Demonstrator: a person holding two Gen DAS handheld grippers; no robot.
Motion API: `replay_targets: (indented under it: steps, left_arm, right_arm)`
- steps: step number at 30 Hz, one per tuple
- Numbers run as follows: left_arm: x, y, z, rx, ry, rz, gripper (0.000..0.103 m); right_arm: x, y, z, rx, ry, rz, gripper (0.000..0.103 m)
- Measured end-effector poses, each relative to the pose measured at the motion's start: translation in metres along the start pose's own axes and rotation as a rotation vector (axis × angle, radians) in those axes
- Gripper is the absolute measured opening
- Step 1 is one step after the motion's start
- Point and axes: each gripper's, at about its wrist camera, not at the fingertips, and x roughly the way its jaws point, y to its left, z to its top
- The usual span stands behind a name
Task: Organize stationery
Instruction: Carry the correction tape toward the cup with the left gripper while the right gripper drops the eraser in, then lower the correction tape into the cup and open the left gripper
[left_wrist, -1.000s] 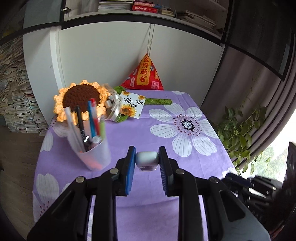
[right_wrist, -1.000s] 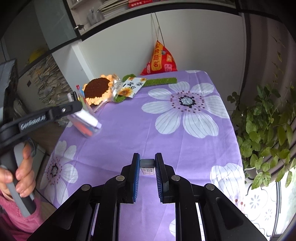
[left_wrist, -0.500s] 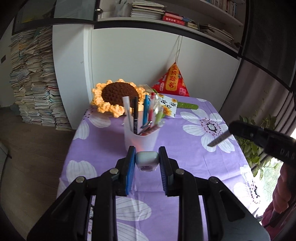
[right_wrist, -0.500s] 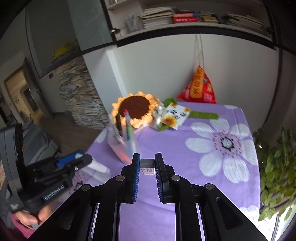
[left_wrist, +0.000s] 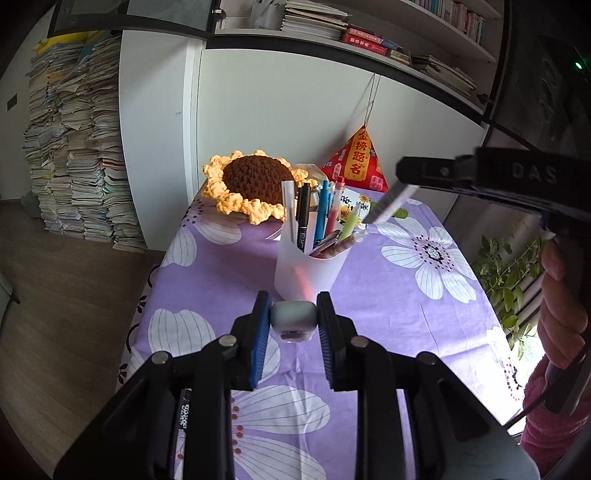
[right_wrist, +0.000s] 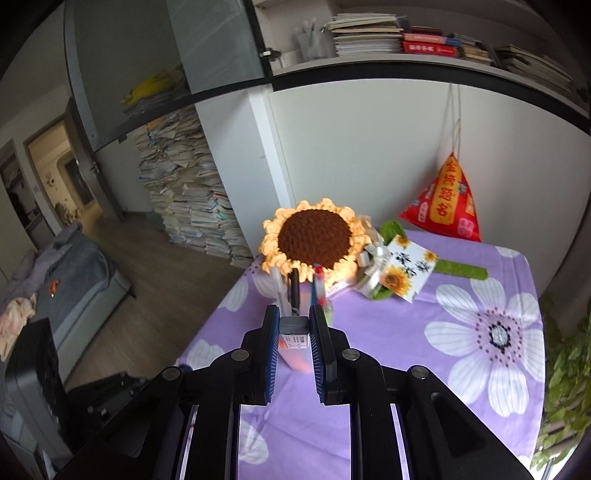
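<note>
A translucent white pen cup (left_wrist: 308, 267) full of pens stands on the purple flowered tablecloth (left_wrist: 399, 306). My left gripper (left_wrist: 293, 319) is shut on a small grey rounded item (left_wrist: 293, 317), held just in front of the cup. My right gripper (right_wrist: 293, 325) is shut on a flat white-and-grey stick-like item (right_wrist: 293, 338). In the left wrist view that item (left_wrist: 388, 205) hangs tilted just above the cup's right rim. In the right wrist view the pens (right_wrist: 295, 288) show right behind the fingers.
A crocheted sunflower (left_wrist: 255, 182) and a flower card (right_wrist: 406, 273) lie behind the cup. A red triangular pouch (left_wrist: 356, 164) hangs at the wall. A green strip (right_wrist: 461, 269) lies at the back. Paper stacks (left_wrist: 74, 147) stand left of the table, a plant (left_wrist: 506, 266) to the right.
Both grippers have swung toward the pen cup. The right gripper with its stick-like item now hangs over the cup's rim. The left gripper has come closer to the cup.
</note>
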Motion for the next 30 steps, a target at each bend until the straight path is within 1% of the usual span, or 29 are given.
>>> replay_targets:
  steps: [5, 11, 14, 19, 30]
  left_arm:
    - [0.001, 0.006, 0.003, 0.000, 0.002, 0.000, 0.023]
    - [0.005, 0.014, 0.008, 0.001, 0.009, 0.002, 0.023]
    - [0.009, 0.017, 0.010, 0.002, 0.013, 0.002, 0.023]
    - [0.015, 0.018, 0.011, 0.003, 0.023, 0.000, 0.023]
    - [0.028, 0.017, 0.014, 0.004, 0.044, -0.001, 0.023]
  right_arm:
    - [0.022, 0.010, 0.008, -0.016, 0.020, -0.016, 0.018]
    - [0.048, 0.010, 0.009, -0.021, 0.050, -0.043, 0.018]
    - [0.060, 0.007, 0.009, -0.010, 0.070, -0.040, 0.018]
    - [0.075, 0.006, 0.007, -0.015, 0.092, -0.070, 0.018]
    - [0.099, -0.003, 0.002, -0.002, 0.142, -0.085, 0.018]
